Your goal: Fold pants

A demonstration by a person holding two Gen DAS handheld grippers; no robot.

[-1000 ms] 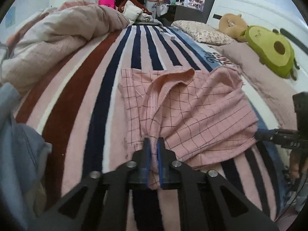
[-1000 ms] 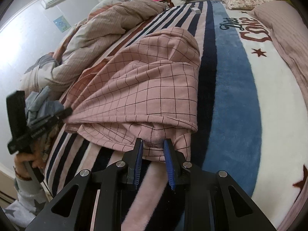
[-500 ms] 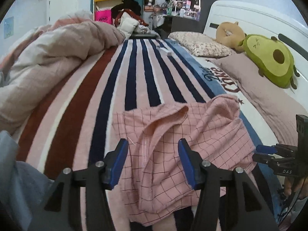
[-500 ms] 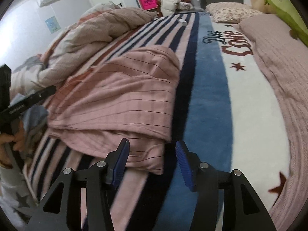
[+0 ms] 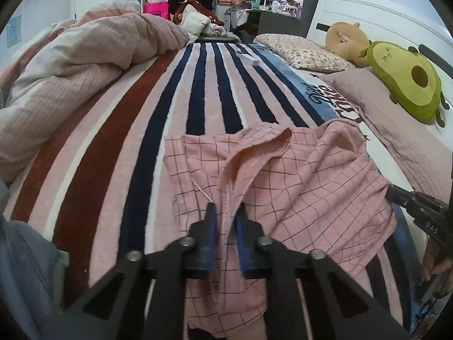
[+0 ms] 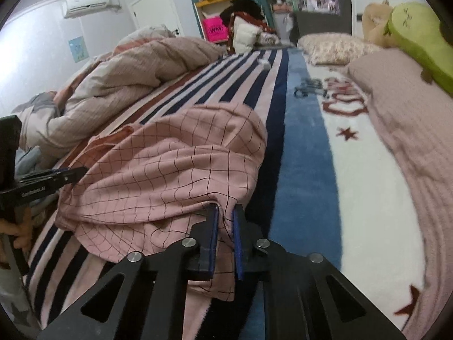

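A: Pink checked cotton, the pants (image 5: pixel 297 187), lies rumpled on the striped blanket (image 5: pixel 198 104) of the bed, near its foot edge. How do the tools stand?

B: Left hand-held gripper (image 5: pixel 225 221): jaws have just been closing and now pinch a stitched seam edge of the garment. Right hand-held gripper (image 6: pixel 225 223): jaws have likewise just been closing, and a gathered fold of the same cloth sits squeezed between them at the opposite side.

A: Stage of the fold?

B: Judged early. The fabric is bunched and partly doubled over itself, one hem (image 5: pixel 181 155) lying flat on the stripes, the rest humped; no neat crease or squared stack shows. Both edges are gripped, so a lift and spread or a fold-over is probably in hand.

A: What remains?

B: Flattening, aligning the legs, then folding to a compact shape. The quilt (image 5: pixel 85 65) heaped beside and the avocado plush (image 5: pixel 407 79) stay well apart from the work.
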